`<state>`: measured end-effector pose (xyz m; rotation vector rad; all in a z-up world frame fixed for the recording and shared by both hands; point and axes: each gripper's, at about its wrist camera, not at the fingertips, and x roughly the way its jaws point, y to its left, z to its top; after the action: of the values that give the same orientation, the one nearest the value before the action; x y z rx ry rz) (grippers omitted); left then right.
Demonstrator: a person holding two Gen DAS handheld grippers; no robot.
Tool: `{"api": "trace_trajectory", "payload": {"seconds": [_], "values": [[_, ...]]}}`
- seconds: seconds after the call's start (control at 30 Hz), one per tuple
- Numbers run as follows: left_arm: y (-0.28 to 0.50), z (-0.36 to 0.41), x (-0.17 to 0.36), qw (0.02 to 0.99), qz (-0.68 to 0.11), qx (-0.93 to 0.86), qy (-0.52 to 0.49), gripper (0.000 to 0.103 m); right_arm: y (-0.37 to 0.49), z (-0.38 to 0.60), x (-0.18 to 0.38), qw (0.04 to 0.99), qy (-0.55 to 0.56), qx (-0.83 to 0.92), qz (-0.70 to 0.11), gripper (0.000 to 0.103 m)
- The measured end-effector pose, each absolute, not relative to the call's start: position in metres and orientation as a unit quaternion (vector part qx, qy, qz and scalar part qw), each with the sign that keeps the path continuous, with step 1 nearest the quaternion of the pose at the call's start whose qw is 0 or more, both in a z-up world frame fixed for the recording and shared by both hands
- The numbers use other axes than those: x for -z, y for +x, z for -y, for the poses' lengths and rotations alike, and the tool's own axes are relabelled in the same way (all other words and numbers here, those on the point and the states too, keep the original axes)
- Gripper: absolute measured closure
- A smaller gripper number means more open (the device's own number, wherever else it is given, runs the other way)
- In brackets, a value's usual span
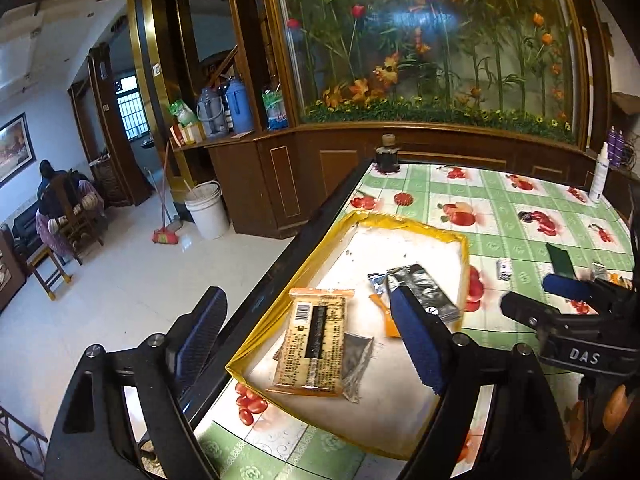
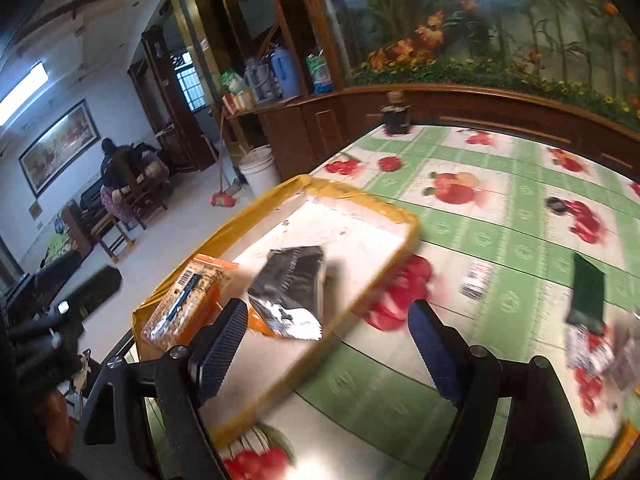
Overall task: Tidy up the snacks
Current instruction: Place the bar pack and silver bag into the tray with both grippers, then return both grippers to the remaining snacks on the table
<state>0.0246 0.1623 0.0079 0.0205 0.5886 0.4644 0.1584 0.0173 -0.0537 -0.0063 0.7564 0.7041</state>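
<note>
A shallow yellow-rimmed tray (image 1: 404,224) (image 2: 362,196) is seen on the bench (image 1: 500,208) (image 2: 500,208), which is covered by a green-checked fruit-print cloth, close to the bench's left edge. Inside the tray, an orange snack pack (image 1: 314,350) (image 2: 188,300) with a barcode label is lying flat at the near left, with a small dark sachet (image 1: 356,360) partly tucked beside it. A silver-black foil packet (image 1: 424,286) (image 2: 288,296) is resting further in, over another orange wrapper (image 1: 386,312).

The left gripper (image 1: 308,344) is held above the near part of the tray with its jaws spread wide and nothing between them; one finger hangs past the bench edge, the other over the foil packet. The right gripper (image 2: 332,344) (image 1: 560,292) is also held with jaws apart and empty, straddling the tray's near right rim.

Outside the tray, to the right, a small white-blue packet (image 1: 505,269) (image 2: 476,278) and a dark green packet (image 1: 560,258) (image 2: 588,294) are lying on the cloth, well apart from the tray. More wrapped snacks (image 2: 592,348) are seen blurred at the right edge. A dark jar (image 1: 387,156) (image 2: 396,118) stands at the far corner, and a white bottle (image 1: 600,172) at the far right.
</note>
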Motion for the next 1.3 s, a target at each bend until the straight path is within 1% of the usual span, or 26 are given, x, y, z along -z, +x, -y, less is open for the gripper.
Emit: {"api": "trace_trajectory", "payload": {"seconds": [0.3,0.63,0.67,0.7,0.83,0.97,1.17,1.3], "values": [[0.018,-0.132,-0.025,0.941,-0.269,-0.206,0.025,0.018,0.13,0.083,0.054,0.896,0.028,-0.261,-0.359,0.019],[0.015,-0.1,-0.031,0.946,-0.261,-0.187,0.043,0.018,0.107,0.171,0.064,0.91,0.056,-0.191,-0.364,0.018],[0.015,-0.097,-0.031,0.947,-0.261,-0.184,0.045,0.018,0.104,0.178,0.065,0.911,0.058,-0.185,-0.364,0.018],[0.017,-0.093,-0.03,0.947,-0.263,-0.179,0.047,0.016,0.101,0.187,0.066,0.912,0.06,-0.178,-0.364,0.018],[0.028,-0.08,-0.021,0.948,-0.286,-0.135,0.037,0.015,0.091,0.218,0.07,0.917,0.061,-0.149,-0.365,0.018],[0.055,-0.057,0.0,0.939,-0.341,-0.046,0.016,0.015,0.079,0.256,0.076,0.921,0.059,-0.11,-0.369,0.017],[0.106,0.008,0.036,0.906,-0.417,0.068,0.014,0.015,0.063,0.306,0.086,0.918,0.065,-0.061,-0.386,0.014],[0.133,0.052,0.058,0.882,-0.456,0.12,0.015,0.015,0.06,0.323,0.093,0.915,0.076,-0.055,-0.392,0.014]]}}
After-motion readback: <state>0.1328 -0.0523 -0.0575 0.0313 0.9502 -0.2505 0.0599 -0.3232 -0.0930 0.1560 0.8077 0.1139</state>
